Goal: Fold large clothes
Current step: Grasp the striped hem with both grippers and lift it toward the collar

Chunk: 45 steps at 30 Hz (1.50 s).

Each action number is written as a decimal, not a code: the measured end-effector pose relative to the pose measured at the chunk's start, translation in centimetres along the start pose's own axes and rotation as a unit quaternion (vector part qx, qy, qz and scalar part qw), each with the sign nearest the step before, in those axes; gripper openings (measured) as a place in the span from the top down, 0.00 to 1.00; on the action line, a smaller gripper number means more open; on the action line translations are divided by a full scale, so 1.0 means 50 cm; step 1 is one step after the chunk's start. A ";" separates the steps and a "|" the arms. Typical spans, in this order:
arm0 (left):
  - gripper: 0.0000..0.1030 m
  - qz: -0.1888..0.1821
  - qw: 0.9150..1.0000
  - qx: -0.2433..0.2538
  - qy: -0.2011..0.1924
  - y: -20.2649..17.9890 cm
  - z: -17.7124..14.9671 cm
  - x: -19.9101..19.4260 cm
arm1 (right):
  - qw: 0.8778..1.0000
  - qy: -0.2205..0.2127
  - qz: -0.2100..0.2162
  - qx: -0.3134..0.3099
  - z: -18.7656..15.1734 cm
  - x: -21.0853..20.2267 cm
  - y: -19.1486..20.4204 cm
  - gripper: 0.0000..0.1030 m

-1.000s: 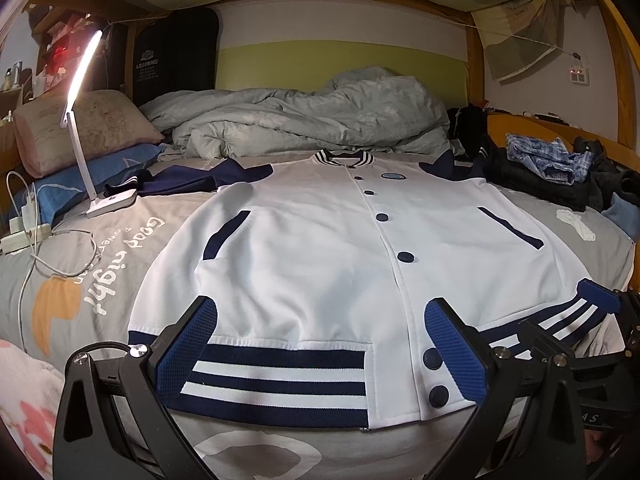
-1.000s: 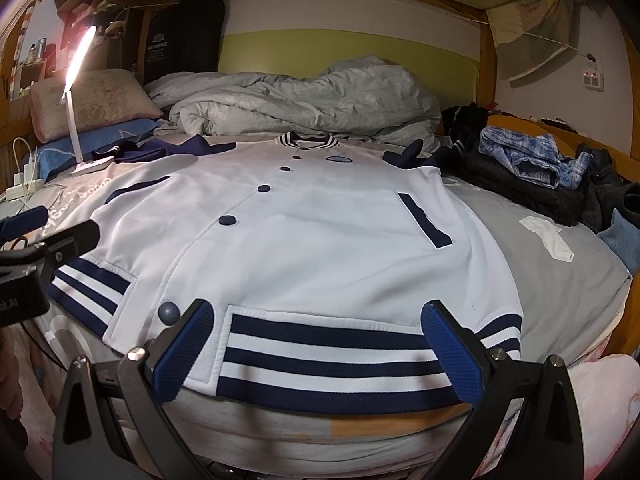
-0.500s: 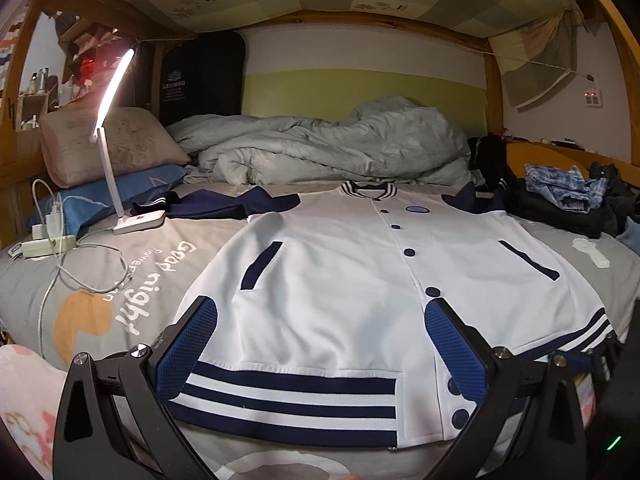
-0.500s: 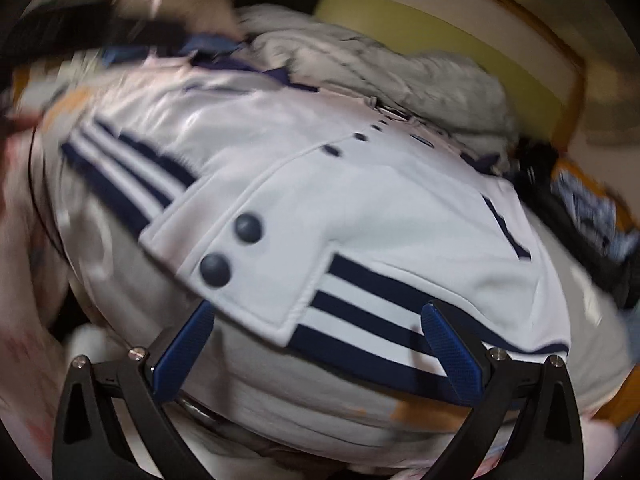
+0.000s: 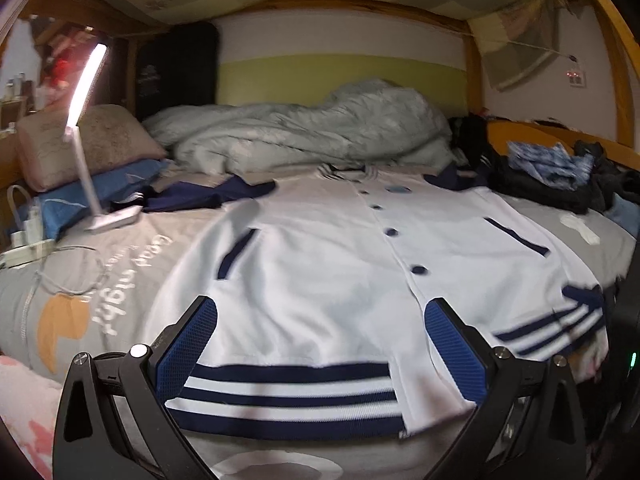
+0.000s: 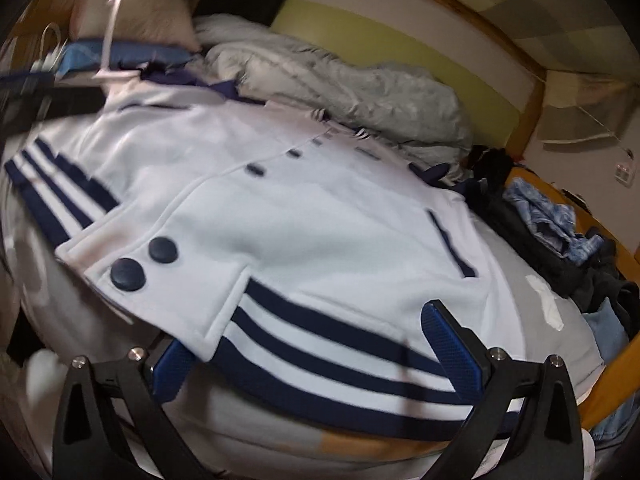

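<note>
Lying before both open tools (hem nearest), white jacket, left tool, right tool

jacket: white, navy-striped hem | sheet: grey | quilt: pale grey

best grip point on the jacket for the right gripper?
Probably the striped hem, beside the snap placket. It lies flat at the near bed edge, facing the open right gripper, one finger already under it. Come from the near side, low, and pinch the ribbed band rather than the flat body.
</note>
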<state>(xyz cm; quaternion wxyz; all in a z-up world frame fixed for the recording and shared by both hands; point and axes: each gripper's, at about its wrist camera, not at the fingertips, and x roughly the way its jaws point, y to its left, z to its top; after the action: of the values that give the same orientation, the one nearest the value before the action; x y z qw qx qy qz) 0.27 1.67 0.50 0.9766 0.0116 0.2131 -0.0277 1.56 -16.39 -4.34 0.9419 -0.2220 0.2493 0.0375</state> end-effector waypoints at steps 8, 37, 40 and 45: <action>0.00 -0.052 0.996 0.063 0.047 -0.051 -0.019 0.022 | 0.997 0.000 -0.009 0.081 0.055 0.017 -0.110 0.00; 0.00 0.041 0.966 0.169 0.192 -0.074 -0.117 0.114 | 0.998 0.044 -0.038 -0.014 -0.021 0.034 -0.082 0.00; 0.00 0.077 0.974 0.106 0.186 -0.028 -0.098 0.116 | 0.995 0.047 -0.082 -0.019 -0.027 0.040 -0.094 0.00; 0.01 0.177 0.973 0.022 0.148 0.081 -0.066 0.118 | 0.986 -0.012 -0.158 -0.049 -0.018 0.007 -0.073 0.03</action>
<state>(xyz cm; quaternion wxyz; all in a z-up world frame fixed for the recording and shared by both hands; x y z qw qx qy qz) 4.47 5.56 -4.93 0.9232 0.0742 0.3488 0.1431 2.12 -20.11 -3.77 0.9270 -0.3035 0.1979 -0.0968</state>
